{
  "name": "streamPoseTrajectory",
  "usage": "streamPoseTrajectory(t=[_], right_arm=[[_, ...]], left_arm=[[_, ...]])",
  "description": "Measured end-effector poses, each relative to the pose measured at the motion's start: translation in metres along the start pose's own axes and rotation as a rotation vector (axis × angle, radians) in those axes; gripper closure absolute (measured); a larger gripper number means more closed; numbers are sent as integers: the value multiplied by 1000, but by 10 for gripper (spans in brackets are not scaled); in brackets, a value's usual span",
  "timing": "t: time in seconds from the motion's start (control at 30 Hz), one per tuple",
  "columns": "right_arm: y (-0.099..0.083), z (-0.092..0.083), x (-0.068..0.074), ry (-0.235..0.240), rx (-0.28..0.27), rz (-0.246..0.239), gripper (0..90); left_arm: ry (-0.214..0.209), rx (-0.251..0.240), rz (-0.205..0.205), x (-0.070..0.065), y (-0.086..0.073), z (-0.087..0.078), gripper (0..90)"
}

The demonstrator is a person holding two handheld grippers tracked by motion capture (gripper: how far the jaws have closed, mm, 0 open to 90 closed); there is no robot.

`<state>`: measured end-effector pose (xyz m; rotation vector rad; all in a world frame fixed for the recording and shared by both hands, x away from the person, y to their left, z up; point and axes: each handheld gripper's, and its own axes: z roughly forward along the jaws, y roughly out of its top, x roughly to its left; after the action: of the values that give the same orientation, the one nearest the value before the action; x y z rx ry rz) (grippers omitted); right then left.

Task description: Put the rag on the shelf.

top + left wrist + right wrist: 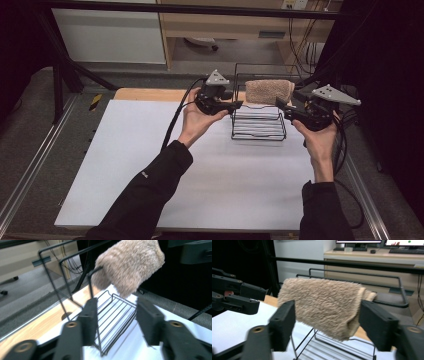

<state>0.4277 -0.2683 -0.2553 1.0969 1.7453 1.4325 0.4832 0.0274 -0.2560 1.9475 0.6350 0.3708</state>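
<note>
White counter (pixel 150 165): tan towel (pixel 268 91) draped over wire rack (pixel 258 129) rail. Left tongs (pixel 237 104), right tongs (pixel 280 105) parted, nothing clamped. Towel judged soft, light, limp; best pinched at hanging edge

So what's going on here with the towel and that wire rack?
A person holds a tool in each hand at a white table. A folded tan towel hangs over a rail of a black wire rack at the table's far edge. The left tool sits at the rack's left side and the right tool at its right, both with jaws apart and not pressing on the towel. It looks as if the towel has been draped there and released.
</note>
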Motion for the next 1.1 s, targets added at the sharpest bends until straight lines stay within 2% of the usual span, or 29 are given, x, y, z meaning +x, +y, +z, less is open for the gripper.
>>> streamPoseTrajectory(t=[0.2, 0.33, 0.63, 0.87, 1.1], right_arm=[[-6, -2, 10, 31, 31, 12, 136], [-15, -2, 16, 55, 46, 13, 97], [-45, 4, 28, 85, 140, 33, 19], [-66, 5, 30, 109, 172, 70, 8], [-88, 2, 33, 151, 204, 62, 6]], left_arm=[[21, 23, -19, 7, -23, -21, 342], [31, 27, -34, 13, -45, -35, 266], [53, 56, -58, 23, -94, -67, 127], [89, 83, -73, 27, -136, -89, 101], [131, 91, -104, 32, -173, -111, 97]])
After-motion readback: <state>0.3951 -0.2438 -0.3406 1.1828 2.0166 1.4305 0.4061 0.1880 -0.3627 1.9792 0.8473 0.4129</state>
